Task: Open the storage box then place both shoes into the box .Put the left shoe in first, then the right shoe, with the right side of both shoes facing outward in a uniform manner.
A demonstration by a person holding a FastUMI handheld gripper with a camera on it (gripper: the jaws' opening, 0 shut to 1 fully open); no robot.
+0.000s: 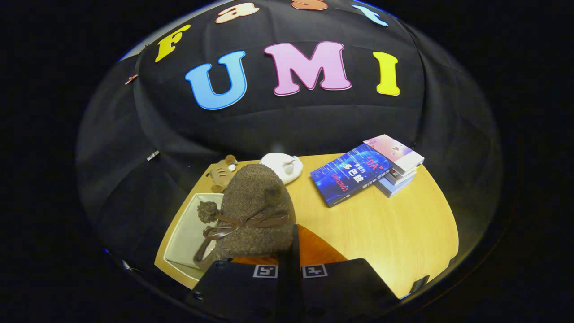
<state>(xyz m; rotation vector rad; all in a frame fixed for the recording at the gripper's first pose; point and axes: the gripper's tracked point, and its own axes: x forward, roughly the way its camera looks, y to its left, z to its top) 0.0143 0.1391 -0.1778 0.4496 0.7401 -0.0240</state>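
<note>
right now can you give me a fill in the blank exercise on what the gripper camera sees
1. The hand-held gripper is shut on a fuzzy brown ____ with a bow.
2. The shoe hangs over an open white ____ on the wooden table.
3. The blue book leans on a ____ of other books.
4. Beyond the shoe, beside a toy tiger, lies a ____ plush toy.

Missing words: shoe; box; stack; white

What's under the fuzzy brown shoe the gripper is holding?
The gripper holds the fuzzy brown shoe above the open white storage box on the wooden table. The shoe covers the box's right part.
</note>
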